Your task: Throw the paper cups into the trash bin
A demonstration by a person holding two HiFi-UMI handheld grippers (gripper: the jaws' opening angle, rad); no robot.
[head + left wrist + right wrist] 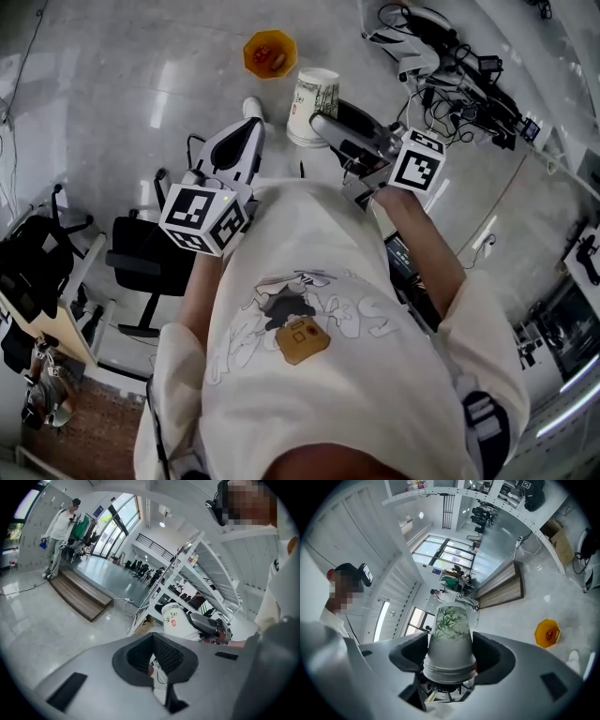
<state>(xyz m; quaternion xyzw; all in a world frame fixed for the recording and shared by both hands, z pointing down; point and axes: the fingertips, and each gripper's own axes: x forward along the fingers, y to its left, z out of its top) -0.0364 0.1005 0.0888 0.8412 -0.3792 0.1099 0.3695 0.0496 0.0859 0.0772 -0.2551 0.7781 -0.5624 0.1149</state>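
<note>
An upside-down stack of white paper cups with a green bamboo print sits between the jaws of my right gripper, which is shut on it near the rims. Seen from the head view, the cups are held out over the floor by the right gripper. An orange trash bin stands on the floor just beyond and left of them, and it also shows in the right gripper view as the bin. My left gripper is shut and holds nothing; its view looks toward the cups.
Tangled cables and devices lie on the floor at the upper right. A black office chair and a wooden desk stand at the left. In the left gripper view, a wooden platform, white shelving and a distant person appear.
</note>
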